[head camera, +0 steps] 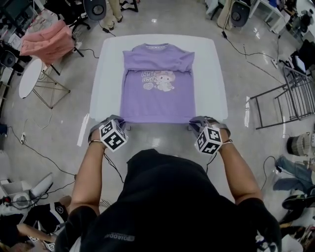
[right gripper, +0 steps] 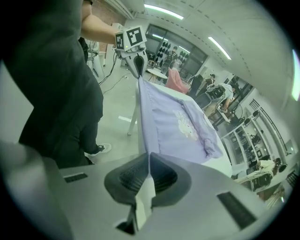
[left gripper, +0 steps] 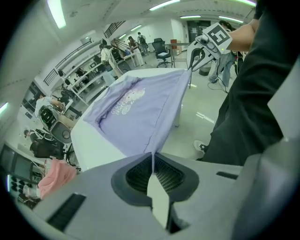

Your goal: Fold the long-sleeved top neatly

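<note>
A lilac long-sleeved top (head camera: 157,86) with a cartoon print lies on the white table (head camera: 110,74), its sleeves folded in across the chest. Its hem is stretched taut off the near table edge between my two grippers. My left gripper (head camera: 123,123) is shut on the hem's left corner, the top (left gripper: 140,108) running away from its jaws. My right gripper (head camera: 193,123) is shut on the right corner, with the top (right gripper: 168,122) stretching from it toward the other gripper (right gripper: 136,61). The right gripper (left gripper: 197,54) also shows in the left gripper view.
A pink garment (head camera: 48,42) lies on a stand at the far left beside a small round white table (head camera: 28,76). A metal folding frame (head camera: 290,98) stands to the right. Cables run over the floor, and office chairs (head camera: 96,9) stand behind the table.
</note>
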The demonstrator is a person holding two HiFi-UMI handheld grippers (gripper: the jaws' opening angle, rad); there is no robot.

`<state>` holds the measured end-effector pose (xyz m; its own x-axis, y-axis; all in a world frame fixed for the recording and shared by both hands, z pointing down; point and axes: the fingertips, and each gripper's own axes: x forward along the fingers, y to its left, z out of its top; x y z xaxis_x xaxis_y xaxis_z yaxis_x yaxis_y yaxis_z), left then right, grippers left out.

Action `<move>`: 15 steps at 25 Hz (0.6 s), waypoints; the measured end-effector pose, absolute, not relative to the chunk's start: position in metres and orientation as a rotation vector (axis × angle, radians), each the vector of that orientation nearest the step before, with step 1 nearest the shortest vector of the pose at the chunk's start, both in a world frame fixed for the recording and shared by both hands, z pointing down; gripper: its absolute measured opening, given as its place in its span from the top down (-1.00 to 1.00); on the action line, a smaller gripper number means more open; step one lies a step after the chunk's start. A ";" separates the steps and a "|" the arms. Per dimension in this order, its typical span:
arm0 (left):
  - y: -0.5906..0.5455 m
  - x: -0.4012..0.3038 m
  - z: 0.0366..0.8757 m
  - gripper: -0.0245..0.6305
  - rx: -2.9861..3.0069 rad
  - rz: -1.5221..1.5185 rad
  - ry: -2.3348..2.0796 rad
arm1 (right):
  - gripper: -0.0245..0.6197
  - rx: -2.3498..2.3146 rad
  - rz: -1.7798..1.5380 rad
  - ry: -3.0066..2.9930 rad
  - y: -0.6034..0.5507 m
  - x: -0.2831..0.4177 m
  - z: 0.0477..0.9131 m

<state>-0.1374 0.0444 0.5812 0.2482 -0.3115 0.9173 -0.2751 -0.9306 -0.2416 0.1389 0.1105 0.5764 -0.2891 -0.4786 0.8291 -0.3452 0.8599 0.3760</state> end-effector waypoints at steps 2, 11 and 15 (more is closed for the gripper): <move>0.054 -0.138 0.578 0.87 -2.455 -1.828 0.610 | 0.88 0.595 -0.157 -1.927 0.117 0.140 0.574; 0.041 -0.126 0.541 0.86 -2.395 -1.821 0.662 | 0.88 0.589 -0.208 -1.999 0.088 0.153 0.539; -0.007 -0.120 0.517 0.86 -2.330 -1.791 0.619 | 0.88 0.601 -0.249 -2.003 0.042 0.158 0.510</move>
